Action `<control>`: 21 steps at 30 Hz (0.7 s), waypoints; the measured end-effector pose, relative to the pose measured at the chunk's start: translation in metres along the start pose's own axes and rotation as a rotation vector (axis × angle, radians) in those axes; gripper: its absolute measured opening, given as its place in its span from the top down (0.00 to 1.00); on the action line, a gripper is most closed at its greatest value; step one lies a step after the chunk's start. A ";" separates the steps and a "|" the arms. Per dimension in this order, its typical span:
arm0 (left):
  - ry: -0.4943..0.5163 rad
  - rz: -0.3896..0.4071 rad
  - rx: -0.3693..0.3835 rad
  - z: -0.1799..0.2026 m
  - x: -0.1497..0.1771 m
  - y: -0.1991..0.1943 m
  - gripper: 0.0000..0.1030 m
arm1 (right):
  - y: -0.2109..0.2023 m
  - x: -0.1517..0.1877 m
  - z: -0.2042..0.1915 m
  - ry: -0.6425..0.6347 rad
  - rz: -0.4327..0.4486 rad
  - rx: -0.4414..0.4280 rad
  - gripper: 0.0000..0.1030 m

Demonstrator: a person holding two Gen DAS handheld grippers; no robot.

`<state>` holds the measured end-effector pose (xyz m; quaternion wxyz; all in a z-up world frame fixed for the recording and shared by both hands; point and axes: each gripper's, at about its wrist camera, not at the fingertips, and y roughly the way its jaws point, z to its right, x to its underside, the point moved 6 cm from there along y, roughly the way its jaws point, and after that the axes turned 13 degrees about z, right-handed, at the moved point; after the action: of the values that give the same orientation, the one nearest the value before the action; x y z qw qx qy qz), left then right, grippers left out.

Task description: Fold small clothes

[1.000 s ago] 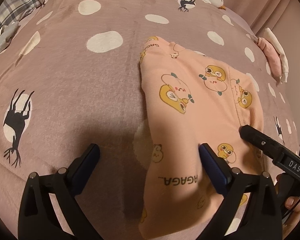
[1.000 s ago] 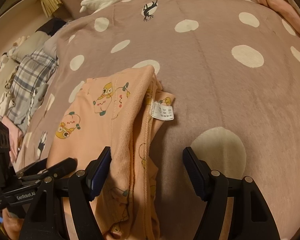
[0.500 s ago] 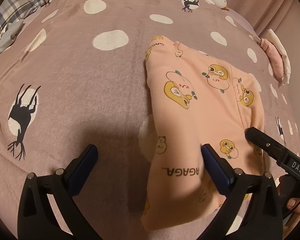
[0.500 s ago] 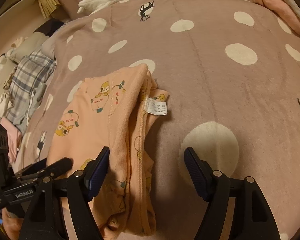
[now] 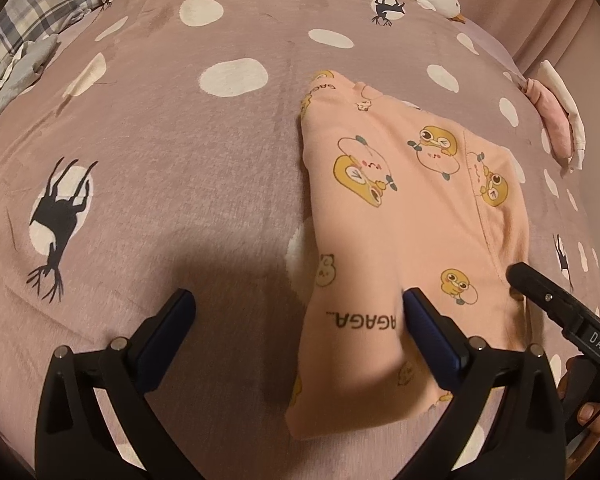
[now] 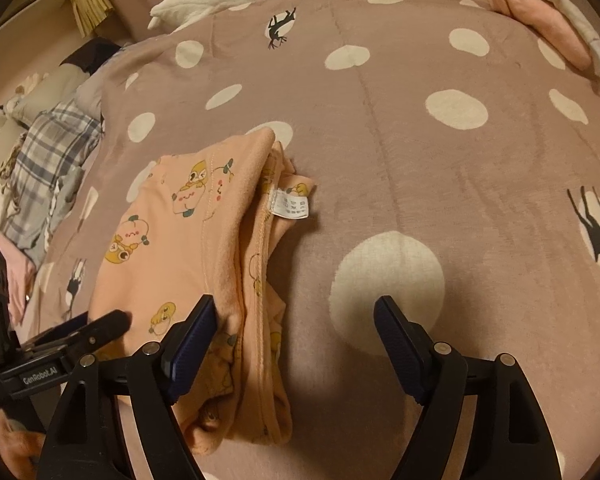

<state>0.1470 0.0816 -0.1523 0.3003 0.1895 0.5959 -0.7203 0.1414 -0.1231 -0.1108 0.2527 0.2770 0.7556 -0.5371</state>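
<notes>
We log one folded peach garment (image 5: 412,240) on the bed (image 5: 180,200), long axis running away from us. Left hand-held gripper (image 5: 296,320) released; right hand-held gripper (image 6: 296,328) opening, seemingly clear of the cloth.

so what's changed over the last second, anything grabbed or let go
Little. The right gripper has its jaws opening, slightly wider than before, pressing on nothing. The left gripper is open and empty as before. The folded peach garment lies where it was on the dotted blanket.
</notes>
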 end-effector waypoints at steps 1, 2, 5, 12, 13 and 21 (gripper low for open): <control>0.003 0.003 -0.003 0.000 0.001 -0.002 0.00 | -0.001 0.000 -0.001 -0.002 0.001 0.002 0.23; 0.005 0.004 -0.006 0.001 0.001 -0.003 0.00 | -0.002 0.000 -0.001 -0.005 0.003 0.004 0.23; 0.008 0.011 -0.014 0.000 0.002 -0.008 0.00 | -0.006 0.001 -0.001 -0.015 0.007 0.011 0.23; 0.026 0.062 -0.040 -0.001 0.001 -0.029 0.00 | -0.021 0.003 -0.005 -0.030 0.028 0.016 0.23; 0.028 0.072 -0.040 -0.001 0.000 -0.034 0.00 | -0.024 0.003 -0.007 -0.034 0.035 0.014 0.23; 0.051 0.187 -0.057 0.006 -0.006 -0.085 0.00 | -0.056 0.005 -0.035 -0.127 0.113 0.009 0.20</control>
<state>0.0962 0.0867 -0.0842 0.3561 0.2540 0.6033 -0.6668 0.0963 -0.1037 -0.0661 0.3285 0.2856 0.7190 -0.5418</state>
